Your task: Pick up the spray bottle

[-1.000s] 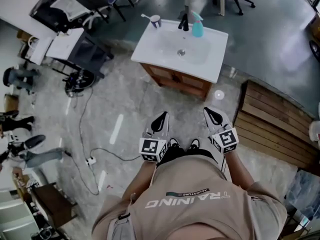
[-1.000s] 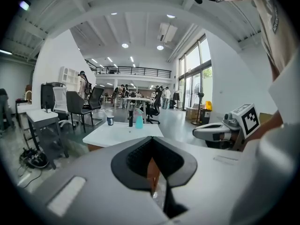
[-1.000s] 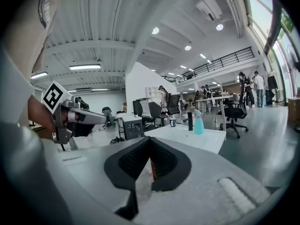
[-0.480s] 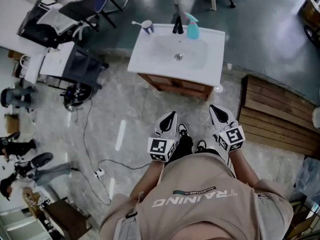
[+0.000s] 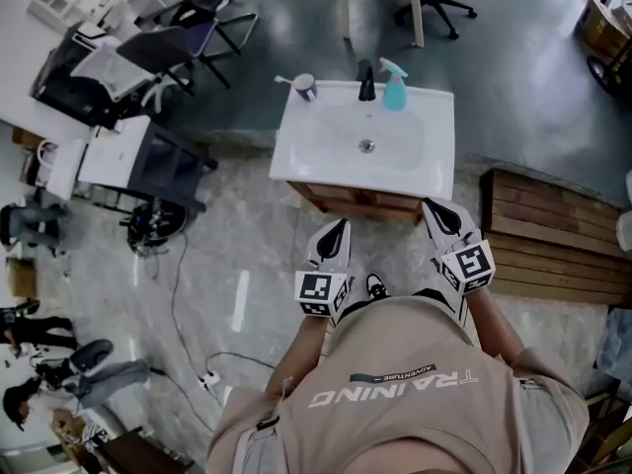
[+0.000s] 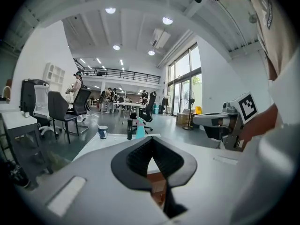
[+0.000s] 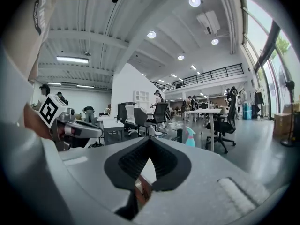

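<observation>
A teal spray bottle [image 5: 395, 85] stands upright at the far edge of a white washbasin [image 5: 326, 156], just right of the black tap [image 5: 366, 80]. A cup [image 5: 305, 88] with a toothbrush in it sits at the basin's far left corner. A person in a beige shirt [image 5: 395, 403] stands on the near side, holding a gripper in each hand.

The left gripper [image 5: 339, 227] points toward the basin from above the floor, its jaws pressed together with nothing between them. The right gripper [image 5: 434, 208] has its tip close to the basin's near right corner (jaws likewise together and empty). Both are well apart from the bottle.

In the left gripper view, the bottle [image 6: 140, 130] appears beyond the closed tips [image 6: 151, 139], beside the tap. In the right gripper view it shows right of the tips [image 7: 149, 138], pale blue-green against office chairs [image 7: 190, 137].

A slatted wooden platform [image 5: 553, 235] lies to the right of the basin, and black office chairs [image 5: 188, 42] stand at the far left.
</observation>
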Action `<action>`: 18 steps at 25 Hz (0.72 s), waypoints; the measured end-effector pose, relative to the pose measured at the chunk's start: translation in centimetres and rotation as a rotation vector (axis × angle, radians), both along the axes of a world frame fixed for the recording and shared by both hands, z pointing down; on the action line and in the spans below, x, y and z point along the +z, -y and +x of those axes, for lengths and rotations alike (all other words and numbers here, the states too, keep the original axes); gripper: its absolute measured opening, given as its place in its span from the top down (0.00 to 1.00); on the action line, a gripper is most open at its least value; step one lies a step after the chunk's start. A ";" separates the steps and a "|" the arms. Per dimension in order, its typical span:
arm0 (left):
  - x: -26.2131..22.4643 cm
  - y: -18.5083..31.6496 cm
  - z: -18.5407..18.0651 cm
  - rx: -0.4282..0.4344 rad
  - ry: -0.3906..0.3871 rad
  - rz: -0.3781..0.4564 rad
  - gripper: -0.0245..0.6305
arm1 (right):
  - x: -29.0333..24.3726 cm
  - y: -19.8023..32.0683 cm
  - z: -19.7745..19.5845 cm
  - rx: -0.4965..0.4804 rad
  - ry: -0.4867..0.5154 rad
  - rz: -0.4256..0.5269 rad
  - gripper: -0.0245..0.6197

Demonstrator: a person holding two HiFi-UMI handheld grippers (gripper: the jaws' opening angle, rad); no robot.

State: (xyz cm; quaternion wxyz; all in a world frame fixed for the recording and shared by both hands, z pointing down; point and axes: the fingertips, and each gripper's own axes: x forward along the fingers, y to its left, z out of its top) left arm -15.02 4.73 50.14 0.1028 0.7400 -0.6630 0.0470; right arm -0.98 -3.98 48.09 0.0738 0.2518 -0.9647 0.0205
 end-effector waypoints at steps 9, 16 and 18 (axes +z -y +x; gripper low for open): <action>0.7 3.1 -5.9 0.025 -0.015 0.028 0.93 | 0.3 1.8 -1.9 0.072 -0.035 0.008 0.96; 2.9 5.5 -7.0 0.006 -0.067 0.013 0.93 | 1.9 3.7 -2.0 0.100 -0.056 -0.049 0.96; 3.0 6.1 -6.8 0.007 -0.076 0.011 0.93 | 2.6 4.5 -2.1 0.094 -0.067 -0.064 0.96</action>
